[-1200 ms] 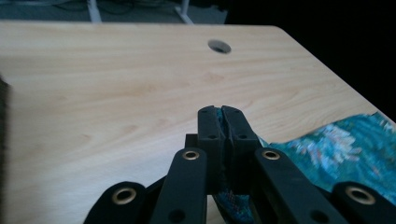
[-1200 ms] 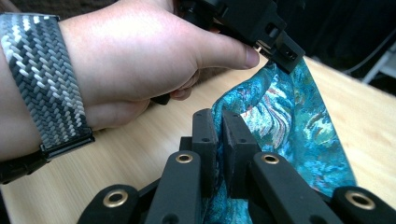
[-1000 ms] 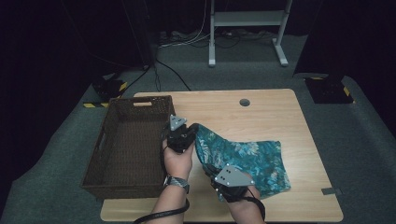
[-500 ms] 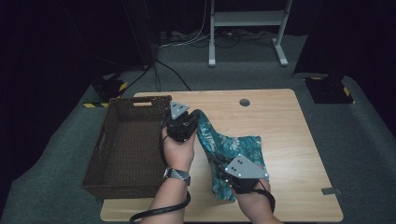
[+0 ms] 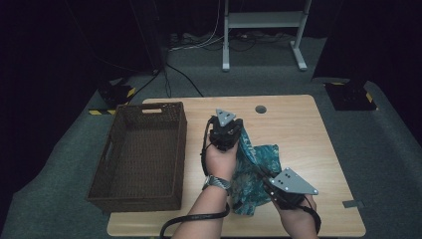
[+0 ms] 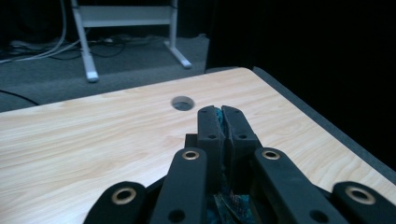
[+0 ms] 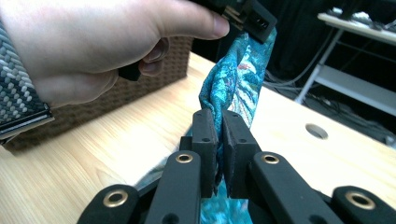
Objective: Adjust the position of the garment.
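One wicker basket (image 5: 142, 157) at the table's (image 5: 298, 124) left edge holds nothing. Left gripper (image 5: 230, 130) and right gripper (image 5: 271, 185) both clamp the teal cloth (image 5: 256, 164); no legible writing.

A light wooden table (image 5: 308, 149) with rounded corners stands on grey carpet (image 5: 59, 169). Near its far edge a round cable hole (image 5: 260, 109) is cut through the top. A dark brown wicker basket (image 5: 142, 199) sits along the left side, its outer long edge overhanging the tabletop. To the right of the basket a teal patterned cloth (image 5: 259, 164) rests partly on the wood, bunched up, between the middle and the near edge
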A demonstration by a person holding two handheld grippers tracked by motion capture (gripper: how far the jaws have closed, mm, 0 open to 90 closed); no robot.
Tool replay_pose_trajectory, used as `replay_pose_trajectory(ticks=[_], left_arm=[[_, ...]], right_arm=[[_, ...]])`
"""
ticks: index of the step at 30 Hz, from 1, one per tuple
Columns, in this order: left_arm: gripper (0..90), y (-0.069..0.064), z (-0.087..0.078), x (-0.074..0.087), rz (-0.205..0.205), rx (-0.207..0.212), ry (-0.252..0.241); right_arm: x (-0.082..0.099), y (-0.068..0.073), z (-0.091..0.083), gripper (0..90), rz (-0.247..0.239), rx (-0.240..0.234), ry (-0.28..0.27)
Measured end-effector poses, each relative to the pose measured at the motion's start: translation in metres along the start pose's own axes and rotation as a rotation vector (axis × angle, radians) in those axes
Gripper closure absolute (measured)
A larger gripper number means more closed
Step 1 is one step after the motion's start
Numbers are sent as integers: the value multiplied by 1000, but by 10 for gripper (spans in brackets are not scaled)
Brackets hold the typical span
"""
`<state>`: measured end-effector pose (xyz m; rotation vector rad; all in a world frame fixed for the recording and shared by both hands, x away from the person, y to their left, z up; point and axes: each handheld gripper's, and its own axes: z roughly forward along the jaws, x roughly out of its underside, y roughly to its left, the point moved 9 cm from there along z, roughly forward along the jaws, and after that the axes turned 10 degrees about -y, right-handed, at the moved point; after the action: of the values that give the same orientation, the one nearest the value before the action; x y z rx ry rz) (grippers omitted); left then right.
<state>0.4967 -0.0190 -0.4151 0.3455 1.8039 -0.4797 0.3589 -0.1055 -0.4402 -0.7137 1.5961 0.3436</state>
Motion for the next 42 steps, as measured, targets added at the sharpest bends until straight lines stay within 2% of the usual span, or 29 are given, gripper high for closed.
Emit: replay_pose_trajectory(ticks=[1, 3, 4, 7, 9, 13, 16, 24, 29, 42], left_arm=[[864, 0, 0, 0, 0, 0, 0], [864, -13, 13, 8, 10, 17, 15], [863, -13, 13, 8, 10, 17, 15], [863, -24, 26, 17, 20, 31, 35], [862, -32, 36, 27, 29, 38, 54], [862, -36, 44, 35, 20, 43, 62], [861, -41, 53, 46, 26, 53, 86], [860, -52, 65, 61, 30, 79, 112], [857, -54, 74, 75, 32, 79, 140], [854, -59, 88, 104, 51, 76, 217]], right_arm=[[0, 0, 0, 848, 0, 0, 0], [11, -8, -5, 847, 9, 19, 18], [15, -10, -6, 847, 9, 26, 23], [23, -15, -8, 847, 7, 36, 38], [35, -20, -11, 847, 8, 50, 60], [49, -26, -14, 846, 17, 62, 86], [59, -28, -16, 845, 15, 69, 103], [79, -28, -17, 844, 22, 74, 139], [97, -30, -18, 841, 40, 81, 174], [123, -37, -20, 834, 81, 88, 217]])
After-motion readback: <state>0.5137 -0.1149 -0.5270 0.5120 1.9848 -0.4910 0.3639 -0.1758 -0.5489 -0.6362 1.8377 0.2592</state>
